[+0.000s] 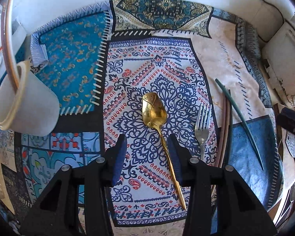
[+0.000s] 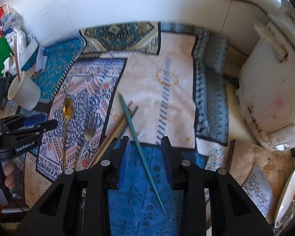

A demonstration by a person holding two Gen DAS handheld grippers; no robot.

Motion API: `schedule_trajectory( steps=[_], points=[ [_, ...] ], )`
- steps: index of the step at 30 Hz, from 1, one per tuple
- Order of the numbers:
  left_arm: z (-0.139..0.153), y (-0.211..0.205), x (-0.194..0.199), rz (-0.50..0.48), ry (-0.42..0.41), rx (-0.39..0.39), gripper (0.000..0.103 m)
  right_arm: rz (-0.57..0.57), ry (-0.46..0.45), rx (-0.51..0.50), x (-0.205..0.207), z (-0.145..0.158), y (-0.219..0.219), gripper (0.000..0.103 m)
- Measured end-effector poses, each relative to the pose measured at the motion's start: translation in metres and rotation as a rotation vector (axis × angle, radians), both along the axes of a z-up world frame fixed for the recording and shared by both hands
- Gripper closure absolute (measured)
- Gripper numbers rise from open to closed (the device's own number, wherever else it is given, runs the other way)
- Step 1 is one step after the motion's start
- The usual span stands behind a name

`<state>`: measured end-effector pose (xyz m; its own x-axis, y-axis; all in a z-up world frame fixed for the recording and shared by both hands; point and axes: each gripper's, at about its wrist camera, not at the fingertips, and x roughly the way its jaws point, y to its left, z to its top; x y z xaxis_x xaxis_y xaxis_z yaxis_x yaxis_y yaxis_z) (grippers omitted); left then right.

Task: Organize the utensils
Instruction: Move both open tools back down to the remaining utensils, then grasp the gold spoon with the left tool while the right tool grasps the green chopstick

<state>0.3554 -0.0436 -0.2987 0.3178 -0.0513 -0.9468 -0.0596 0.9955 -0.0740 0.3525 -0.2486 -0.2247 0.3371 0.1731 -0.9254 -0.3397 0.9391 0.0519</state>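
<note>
Left claw (image 1: 147, 155) wide open above the bench, gripping nothing; gold spoon (image 1: 155, 110) lying flat on the patterned cloth (image 1: 127, 74) between and below its blue pads (image 1: 120, 157), handle running back under the right-hand pad, bowl pointing away; no contact visible between pads and spoon. Just right of the spoon, a silver fork (image 1: 202, 125), tines away; beside that, brown chopsticks (image 1: 227, 129) lying close together, and a dark green chopstick (image 1: 240, 122) slanting across further right. Off to the left, a white cup (image 1: 29, 108) standing on the cloth with a pale chopstick (image 1: 9, 45) leaning out of it. Beyond, the white wall.

Right claw (image 2: 145, 155) likewise spread wide and empty; green chopstick (image 2: 141, 151) on the blue patch of cloth (image 2: 139, 206) passing diagonally between the pads (image 2: 124, 157), tip nearest, not seen to be touched by either. Left of it, brown chopsticks (image 2: 112, 137) crossing under the green one; then fork (image 2: 89, 131) and gold spoon (image 2: 65, 122), well apart from this claw. Left claw (image 2: 41, 122) visible at the far left edge over the spoon's side of the cloth, a hand (image 2: 7, 175) on its grip below. White cup (image 2: 24, 93) further back on the left, pale chopstick (image 2: 17, 59) upright in it. White foam box (image 2: 269, 98) at the right, near the wall; patterned plate (image 2: 289, 194) at the lower right edge.
</note>
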Motion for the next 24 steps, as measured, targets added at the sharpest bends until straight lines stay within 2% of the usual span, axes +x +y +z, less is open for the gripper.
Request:
schedule_trajectory(
  steps=[7,16,24],
  points=[
    [-0.014,-0.005,0.013,0.032,0.037,-0.035,0.058,0.001,0.089,0.034,0.007,-0.03,-0.006,0.074],
    [-0.026,-0.017,0.03,0.072,0.041,0.008,0.058,0.029,0.137,0.055,0.011,-0.046,-0.007,0.074],
    [-0.029,-0.028,0.031,0.095,0.001,0.056,0.057,0.087,0.158,0.049,0.016,-0.056,0.003,0.074]
  ],
)
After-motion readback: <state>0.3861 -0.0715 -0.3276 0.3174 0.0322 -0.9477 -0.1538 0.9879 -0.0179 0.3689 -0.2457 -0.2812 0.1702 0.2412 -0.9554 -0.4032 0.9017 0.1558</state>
